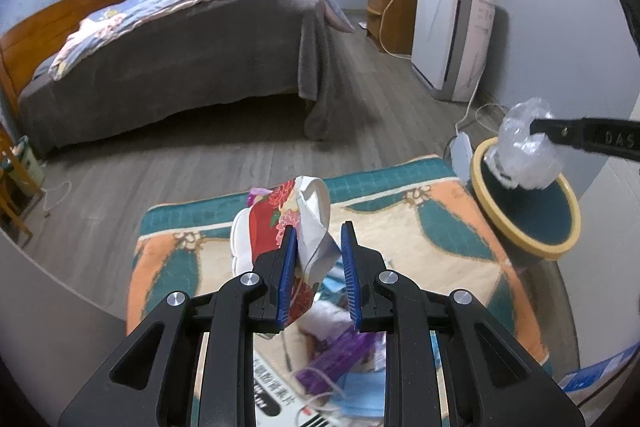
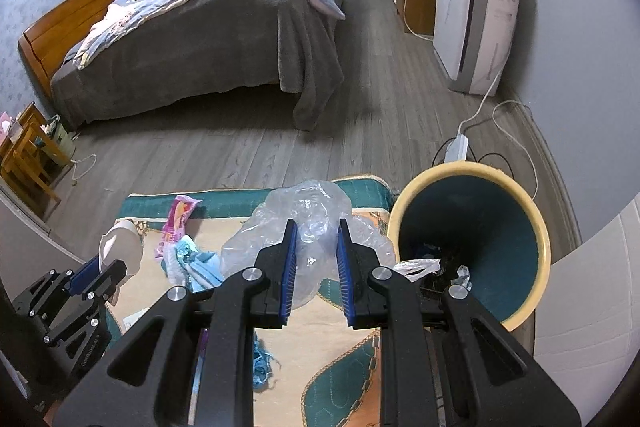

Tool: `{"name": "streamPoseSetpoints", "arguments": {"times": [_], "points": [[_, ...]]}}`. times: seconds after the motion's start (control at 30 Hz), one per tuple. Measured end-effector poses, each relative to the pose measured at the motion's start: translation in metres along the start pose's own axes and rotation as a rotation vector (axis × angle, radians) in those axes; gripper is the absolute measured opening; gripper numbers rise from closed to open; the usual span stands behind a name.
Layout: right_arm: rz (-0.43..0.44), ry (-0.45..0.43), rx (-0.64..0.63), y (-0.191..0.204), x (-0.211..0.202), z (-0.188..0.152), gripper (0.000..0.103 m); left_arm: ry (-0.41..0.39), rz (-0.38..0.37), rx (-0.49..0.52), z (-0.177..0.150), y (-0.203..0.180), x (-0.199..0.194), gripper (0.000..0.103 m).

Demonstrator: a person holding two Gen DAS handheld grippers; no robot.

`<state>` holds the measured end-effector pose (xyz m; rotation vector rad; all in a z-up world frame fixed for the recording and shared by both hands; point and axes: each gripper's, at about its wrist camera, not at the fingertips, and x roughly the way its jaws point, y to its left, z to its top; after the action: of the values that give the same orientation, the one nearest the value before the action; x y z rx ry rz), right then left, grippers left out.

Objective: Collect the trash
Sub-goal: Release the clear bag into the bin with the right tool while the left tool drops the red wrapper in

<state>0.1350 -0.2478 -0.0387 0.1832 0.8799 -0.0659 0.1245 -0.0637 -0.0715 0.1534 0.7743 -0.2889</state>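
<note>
I'm midway through a carry: both claws are loaded and the bin is the next stop. My right claw (image 2: 317,259) is clamped on a crumpled clear plastic bag (image 2: 304,223), the blue pads (image 2: 289,259) pinching a fold of it while the rest billows out in front and to either side. In the left wrist view that same bag hangs right over the mouth of the round wastebasket with a cream-yellow rim and dark teal inside (image 2: 404,211), so I judge the right hand is at or almost at the drop point. The basket stands on the floor just beside the patterned teal-and-orange quilted cloth covering the desk (image 2: 320,359), and a few scraps already lie at its bottom. My left claw (image 1: 318,255) is clamped on a crushed red floral paper cup with a white inside (image 1: 280,223); the cup is squeezed out of shape, with a torn white flap between the pads, and held up over the cloth, well short of the basket. The next move, as I see it, is to let the right pads part while the bag is squarely over the opening, because light film can cling or drift onto the rim. Then I'd swing the left hand across to the basket for the cup. More litter waits on the cloth: a pink-and-purple snack wrapper (image 2: 176,223) and a crumpled light-blue face mask (image 2: 196,263).
</note>
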Motion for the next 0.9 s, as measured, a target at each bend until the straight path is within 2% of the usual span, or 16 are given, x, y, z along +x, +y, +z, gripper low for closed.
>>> {"name": "streamPoseSetpoints", "arguments": {"times": [0.23,0.43,0.9], "points": [[-0.007,0.005,0.017,-0.02,0.007,0.002,0.018,0.003,-0.024,0.024,0.006,-0.028,0.013,0.024],[-0.054,-0.008,0.006,-0.038,0.013,0.002,0.018,0.004,-0.051,0.038,0.013,-0.051,0.026,0.024],[-0.088,0.019,0.073,-0.096,0.034,0.003,0.018,0.009,-0.133,0.104,0.022,-0.102,0.051,0.024]]}}
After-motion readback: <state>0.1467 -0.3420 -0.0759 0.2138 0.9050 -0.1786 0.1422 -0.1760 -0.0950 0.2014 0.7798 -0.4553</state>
